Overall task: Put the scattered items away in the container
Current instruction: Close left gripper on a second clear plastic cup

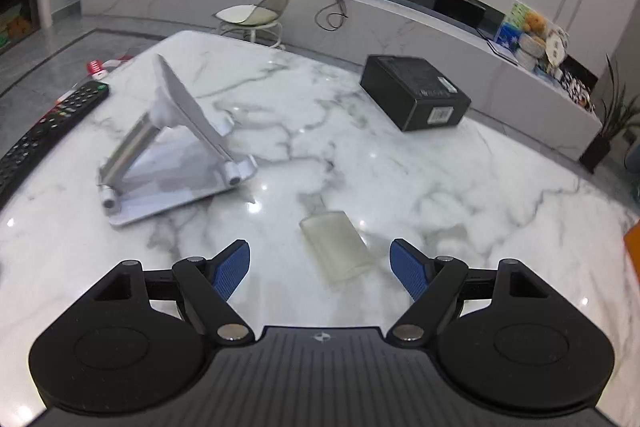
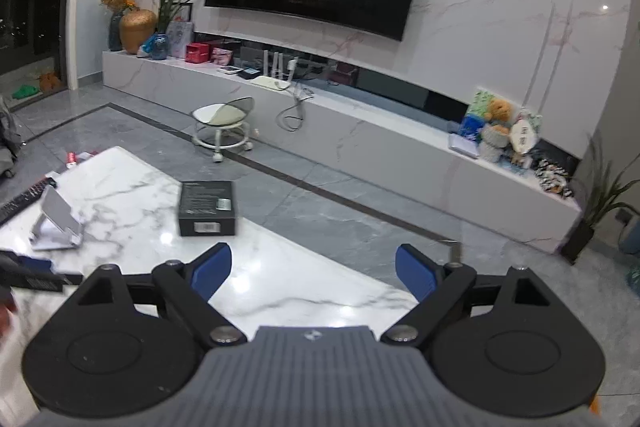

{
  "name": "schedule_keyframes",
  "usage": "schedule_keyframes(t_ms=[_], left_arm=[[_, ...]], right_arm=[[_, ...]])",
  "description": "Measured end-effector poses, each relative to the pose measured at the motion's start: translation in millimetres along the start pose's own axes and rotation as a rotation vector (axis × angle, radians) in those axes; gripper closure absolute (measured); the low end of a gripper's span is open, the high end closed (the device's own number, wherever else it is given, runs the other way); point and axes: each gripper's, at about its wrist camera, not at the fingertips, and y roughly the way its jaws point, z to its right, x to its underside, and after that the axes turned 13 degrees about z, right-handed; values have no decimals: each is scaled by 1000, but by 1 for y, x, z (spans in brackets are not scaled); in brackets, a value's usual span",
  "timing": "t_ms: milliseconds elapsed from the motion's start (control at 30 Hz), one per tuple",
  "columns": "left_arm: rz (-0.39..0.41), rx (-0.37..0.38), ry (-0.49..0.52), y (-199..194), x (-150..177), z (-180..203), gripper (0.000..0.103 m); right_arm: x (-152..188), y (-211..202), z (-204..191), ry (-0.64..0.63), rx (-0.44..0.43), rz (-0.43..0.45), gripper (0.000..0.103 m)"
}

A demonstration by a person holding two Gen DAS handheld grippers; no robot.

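- Left wrist view: the left gripper [image 1: 320,263] hovers with jaws apart, the translucent case [image 1: 336,251] lying flat on the table [image 1: 440,163] between them. The smooth, low case could slide on the glossy marble if pinched off-centre.
- Right wrist view: the right gripper [image 2: 313,269] has its jaws apart, holding nothing, with the black box [image 2: 207,207] far left. No container is visible.

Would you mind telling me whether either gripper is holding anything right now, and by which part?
Nothing is held. The left gripper is open above the translucent case on the marble table; the right gripper is open and empty.
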Motion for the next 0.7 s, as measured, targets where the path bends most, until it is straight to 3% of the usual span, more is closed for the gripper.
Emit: schedule_keyframes(t_ms=[100,267,367,533,700], left_arm=[[-6,3,-12,9,7,0,14],[6,30,-39,17,10,-2,35],[14,25,-3,21,10,2,51],[22,22,91,20,14,13,67],[40,39,117,16,15,12,86]], right_arm=[[1,19,-23,-18,-26,-9,13],[2,58,-52,-42,-48,-20,13],[4,83,-67,-58,-56,-19,13],[9,129,-83,-67,-50,-16,12],[19,178,-93,-40,-25,-49,12]])
